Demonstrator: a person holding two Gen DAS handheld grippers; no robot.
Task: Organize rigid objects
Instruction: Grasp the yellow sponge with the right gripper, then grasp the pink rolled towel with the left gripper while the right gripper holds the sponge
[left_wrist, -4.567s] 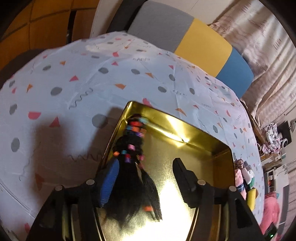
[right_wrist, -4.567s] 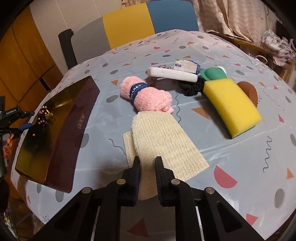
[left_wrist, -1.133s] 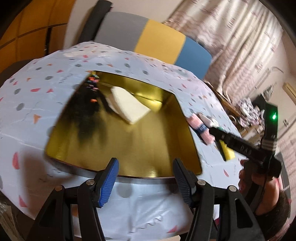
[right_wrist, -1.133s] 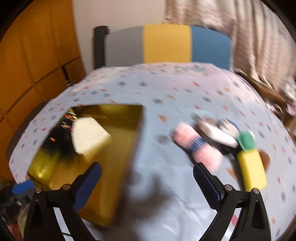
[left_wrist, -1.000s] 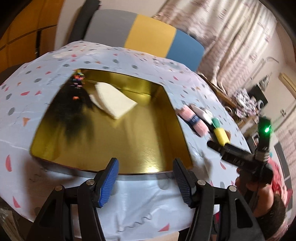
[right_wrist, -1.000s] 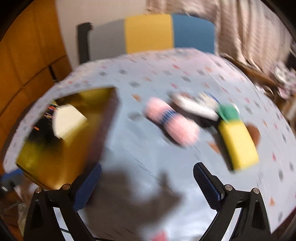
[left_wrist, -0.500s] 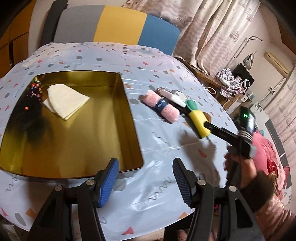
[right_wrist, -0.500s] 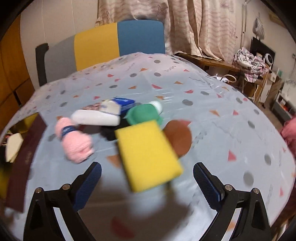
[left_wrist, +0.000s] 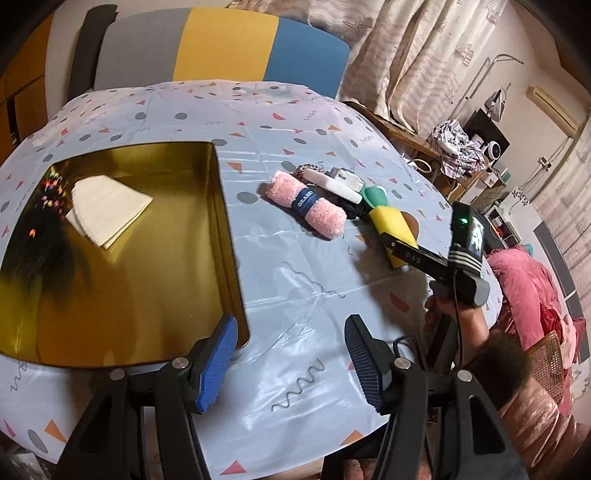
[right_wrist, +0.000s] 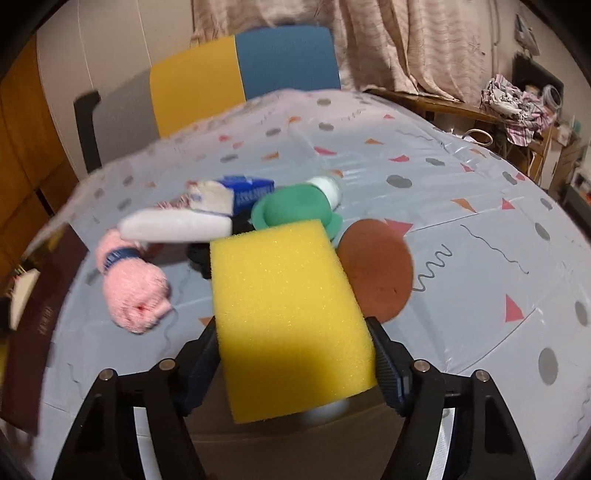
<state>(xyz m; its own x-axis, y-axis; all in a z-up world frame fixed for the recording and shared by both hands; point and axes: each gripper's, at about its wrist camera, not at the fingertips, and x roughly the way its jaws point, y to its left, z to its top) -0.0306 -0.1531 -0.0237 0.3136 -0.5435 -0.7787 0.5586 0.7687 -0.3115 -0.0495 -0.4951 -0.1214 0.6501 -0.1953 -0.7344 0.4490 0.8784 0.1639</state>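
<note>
The thick yellow rectangular foam sponge is what I am after: it lies flat on the worktop covered in pale blue patterned cloth, and its near end sits between the two black fingers of my right tool. The jaws of that tool have just been closing, and their ribbed pads now stand at the sponge's two long sides. They look to be touching the foam, though I see no dent in it, so I judge the grip as only just made. This is the grasping step; lifting is not yet done.

Just beyond the sponge lie a green round-brimmed cap and a flat brown disc, the disc touching the sponge's right edge. To the sponge's left sit a white oblong bar and a rolled pink fluffy towel with a blue band.

Well to the left of the sponge is the shallow gold metal tin, already holding a folded cream cloth and a black tuft with coloured beads.

My left tool hovers over the tin's near right corner, jaws apart, holding nothing.

Next I need a firm squeeze, since foam gives, then a straight lift clear of the disc and cap before carrying the sponge across to the tin.
</note>
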